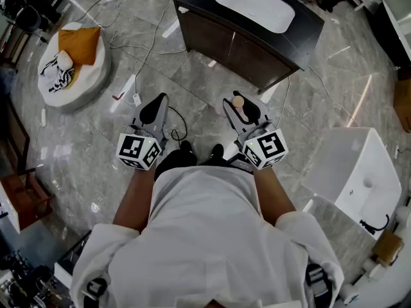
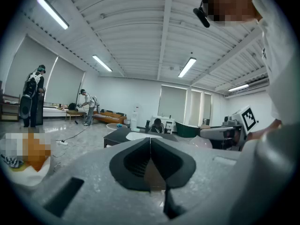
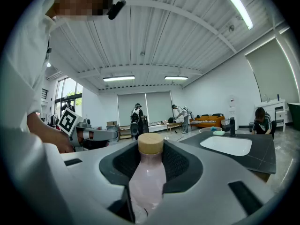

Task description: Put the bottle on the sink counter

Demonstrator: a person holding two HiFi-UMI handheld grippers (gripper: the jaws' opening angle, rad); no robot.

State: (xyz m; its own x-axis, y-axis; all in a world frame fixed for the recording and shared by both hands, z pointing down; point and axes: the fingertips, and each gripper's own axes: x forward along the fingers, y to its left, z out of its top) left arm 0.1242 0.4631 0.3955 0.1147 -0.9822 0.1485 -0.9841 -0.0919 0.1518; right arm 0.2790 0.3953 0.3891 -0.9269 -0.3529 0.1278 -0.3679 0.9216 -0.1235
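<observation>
A pale pink bottle [image 3: 147, 179] with a wooden cap [image 3: 150, 143] stands upright between the jaws of my right gripper [image 3: 151, 165], which is shut on it. In the head view the cap [image 1: 238, 101] shows at the tip of the right gripper [image 1: 246, 112], held above the floor. My left gripper [image 1: 154, 110] is beside it, shut with nothing in it [image 2: 150, 161]. The dark sink counter [image 1: 302, 27] with its white basin [image 1: 255, 5] stands ahead, a step away; it also shows at the right of the right gripper view as the counter [image 3: 260, 158].
A round white cushion bed [image 1: 54, 92] with an orange pillow lies at the left. A white bathtub [image 1: 359, 178] stands at the right. Cables and a power strip [image 1: 136, 99] run over the marble floor. A wooden chair [image 1: 26, 201] is at the left edge. People stand far off [image 2: 32, 95].
</observation>
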